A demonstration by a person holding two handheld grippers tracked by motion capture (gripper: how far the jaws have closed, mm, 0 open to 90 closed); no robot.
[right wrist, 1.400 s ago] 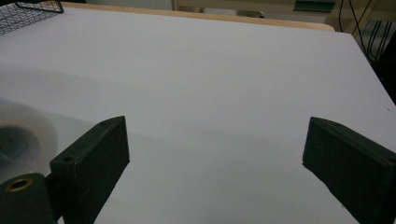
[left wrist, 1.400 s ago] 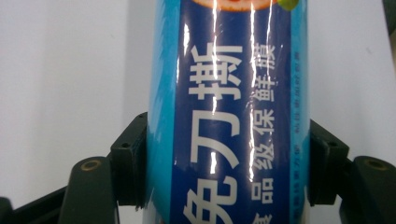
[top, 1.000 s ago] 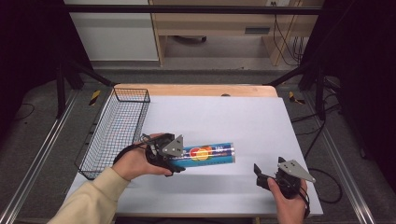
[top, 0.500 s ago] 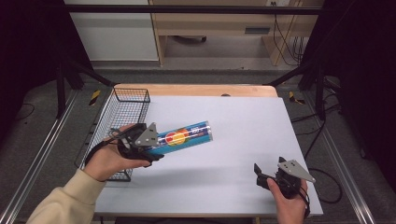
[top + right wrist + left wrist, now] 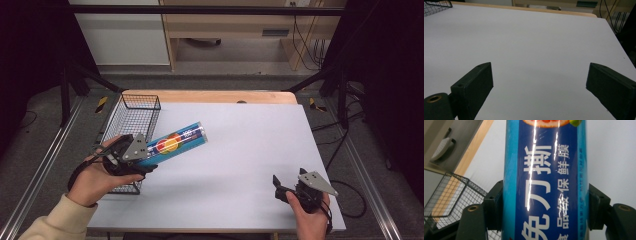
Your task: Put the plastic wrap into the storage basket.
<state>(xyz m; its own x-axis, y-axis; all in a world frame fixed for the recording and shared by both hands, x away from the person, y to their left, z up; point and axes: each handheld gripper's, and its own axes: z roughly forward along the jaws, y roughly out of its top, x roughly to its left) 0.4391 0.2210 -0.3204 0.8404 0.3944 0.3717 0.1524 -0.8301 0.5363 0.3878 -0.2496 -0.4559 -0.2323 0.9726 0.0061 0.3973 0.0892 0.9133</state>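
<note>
Transfer looks halfway: left tongs [image 5: 146, 161] clamped on the blue cling-film roll [image 5: 175, 144], held above the surface [image 5: 250, 145] beside the wire basket [image 5: 131, 115], unreleased; right tongs [image 5: 278, 186] apart, idle.

The tube [image 5: 545, 180] wears a glossy blue printed wrap that catches streaks of light. The basket [image 5: 131, 116] is thin black wire mesh. The table [image 5: 250, 150] is matt, smooth white, wood-edged at the far side.
</note>
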